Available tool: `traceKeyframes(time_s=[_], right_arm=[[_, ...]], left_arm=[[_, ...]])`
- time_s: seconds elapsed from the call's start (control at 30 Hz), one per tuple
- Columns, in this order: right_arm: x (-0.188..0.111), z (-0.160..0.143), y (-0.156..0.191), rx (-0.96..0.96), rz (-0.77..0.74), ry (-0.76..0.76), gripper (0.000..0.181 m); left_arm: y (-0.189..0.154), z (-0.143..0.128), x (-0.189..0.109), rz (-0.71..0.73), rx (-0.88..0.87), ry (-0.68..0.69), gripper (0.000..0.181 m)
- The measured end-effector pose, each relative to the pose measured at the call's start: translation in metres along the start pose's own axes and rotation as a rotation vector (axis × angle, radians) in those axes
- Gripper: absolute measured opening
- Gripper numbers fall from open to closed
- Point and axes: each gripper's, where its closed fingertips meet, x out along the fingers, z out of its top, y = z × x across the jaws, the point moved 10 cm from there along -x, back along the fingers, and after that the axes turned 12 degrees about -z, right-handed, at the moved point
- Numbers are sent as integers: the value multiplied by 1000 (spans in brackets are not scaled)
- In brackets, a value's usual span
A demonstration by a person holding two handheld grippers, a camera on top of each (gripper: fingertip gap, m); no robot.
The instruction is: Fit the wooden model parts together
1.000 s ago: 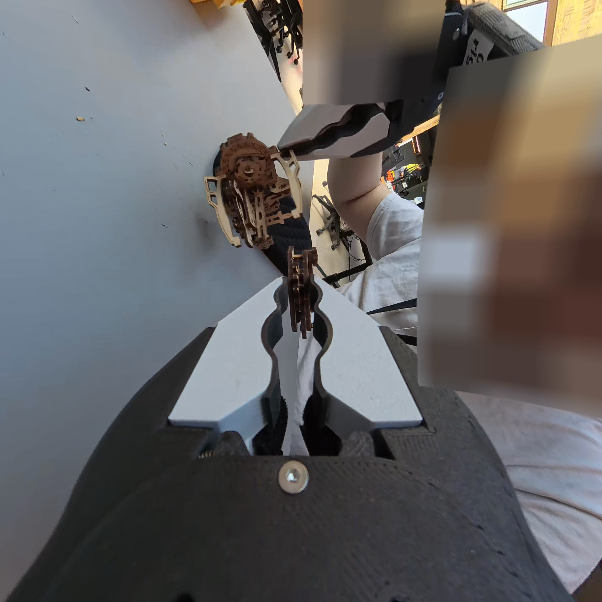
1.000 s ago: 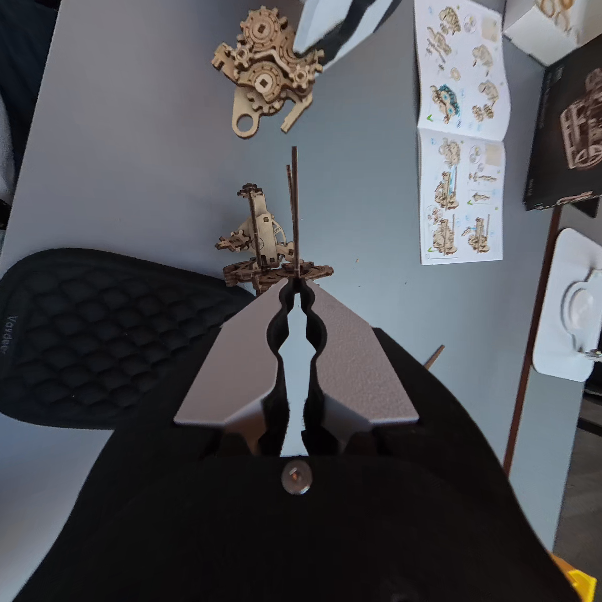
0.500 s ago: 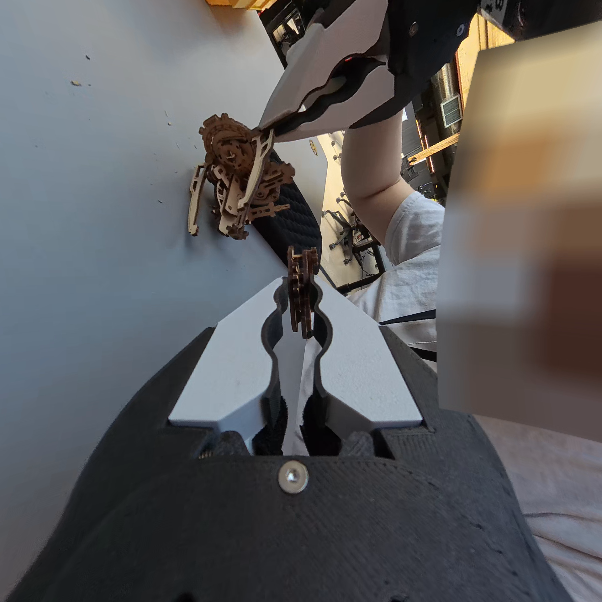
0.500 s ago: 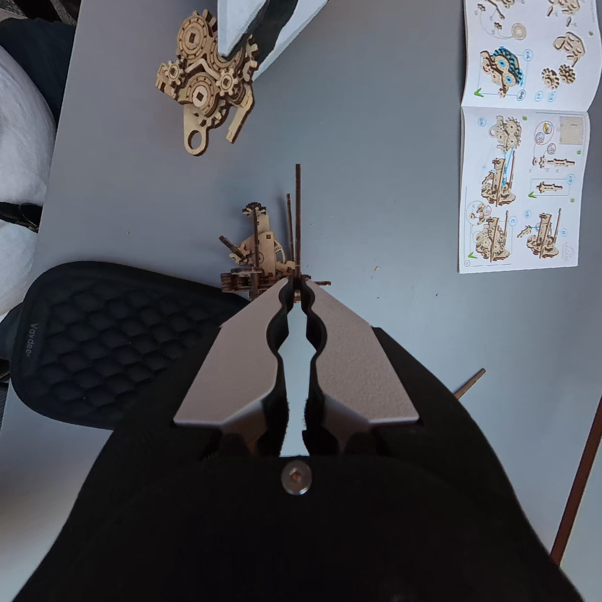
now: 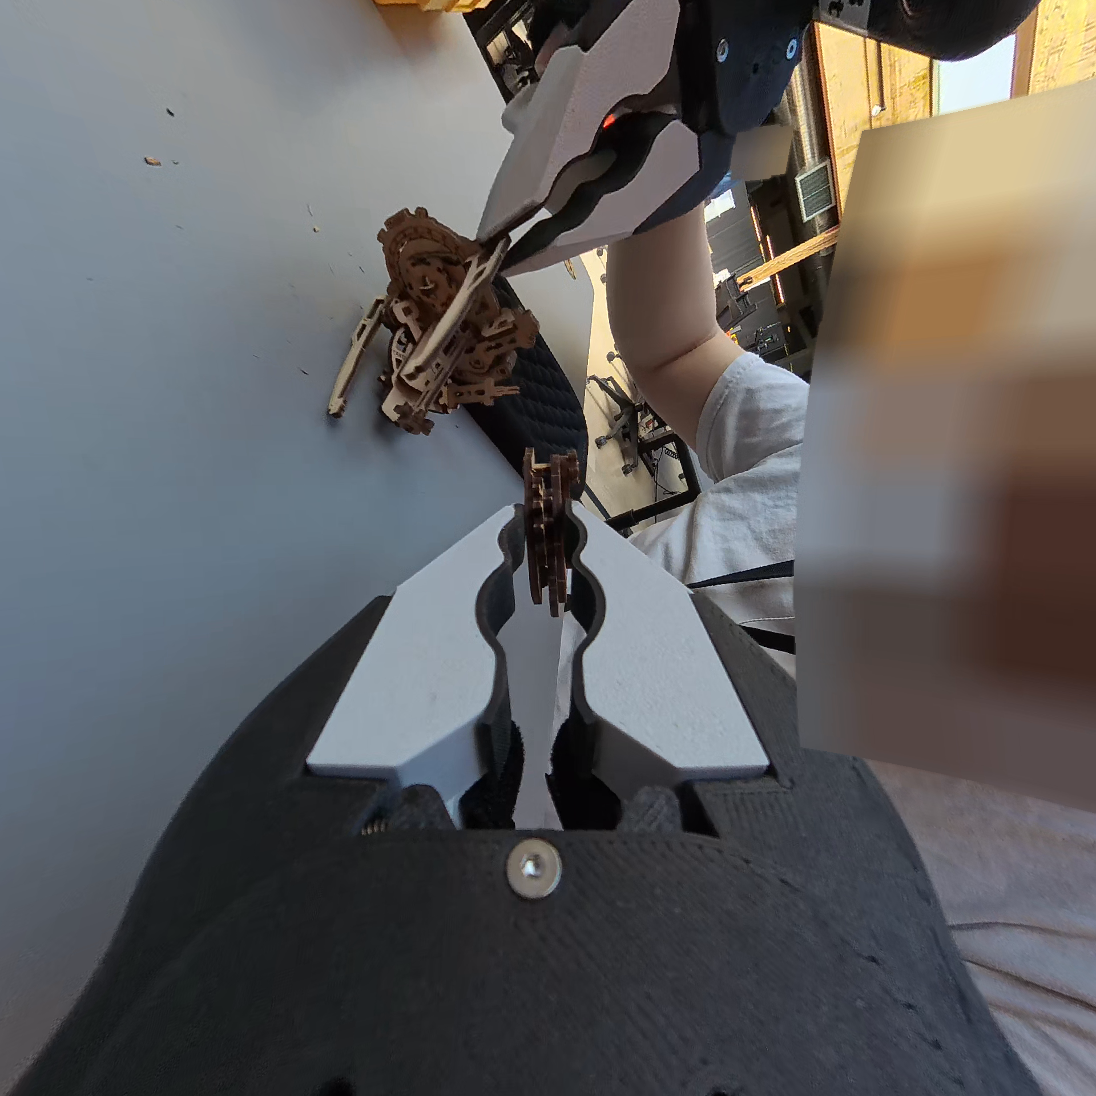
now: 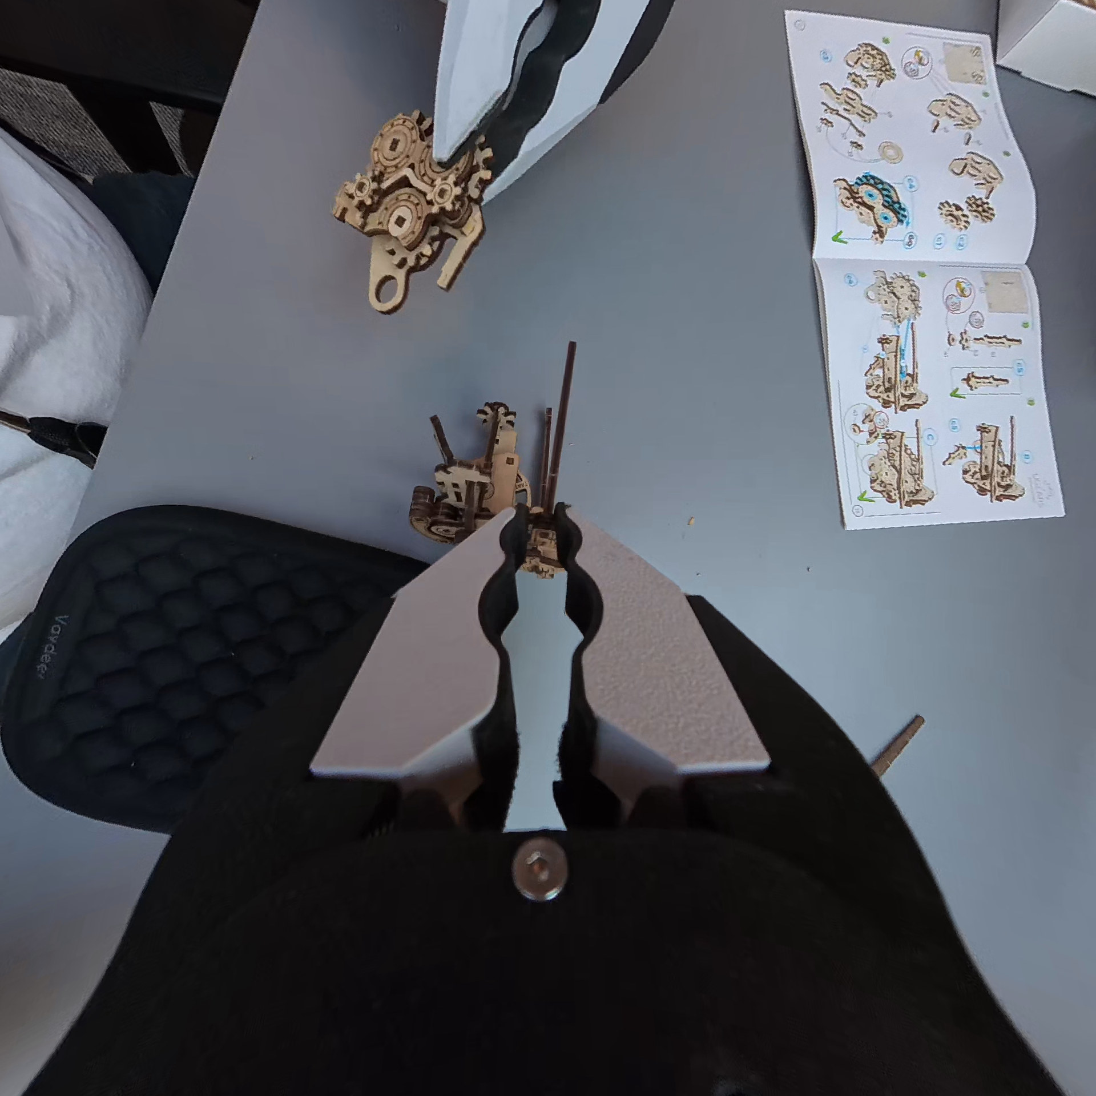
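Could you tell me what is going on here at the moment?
A person is assembling a wooden model kit with two handheld grippers. The left gripper is shut on a flat gear assembly, the right gripper on a framed subassembly. They remain apart above the grey table, beside an instruction sheet.

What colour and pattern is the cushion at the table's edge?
Black, with a quilted honeycomb pattern; the cushion shows best in the right wrist view, lower left.

Table (image 6: 682, 368) grey; gear assembly (image 6: 409, 201) pale tan, edges dark brown; pad (image 6: 178, 640) black, seemingly quilted; booklet (image 6: 925, 267) white.
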Motion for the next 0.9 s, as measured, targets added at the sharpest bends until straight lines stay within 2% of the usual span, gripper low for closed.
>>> traceKeyframes(time_s=[0.3, 0.4, 0.47, 0.6, 0.73, 0.87, 0.9], right_arm=[[-5, -14, -2, 168, -55, -120, 30], [-9, -19, 9, 256, -27, -235, 46], [-6, -25, 18, 247, -40, -293, 60], [5, -34, 23, 211, -111, -324, 56], [14, -39, 19, 273, -96, -303, 57], [20, -39, 17, 286, -112, -312, 67], [20, -39, 18, 289, -86, -315, 57]], left_arm=[[9, 2, -7, -12, -30, -15, 10], [9, 0, -10, -15, -24, -19, 10], [9, 0, -11, -16, -25, -17, 10], [10, 2, -11, -17, -28, 0, 10], [11, 7, -11, -6, -30, 23, 10], [13, 11, -14, 0, -39, 36, 10], [14, 12, -15, 1, -44, 40, 10]])
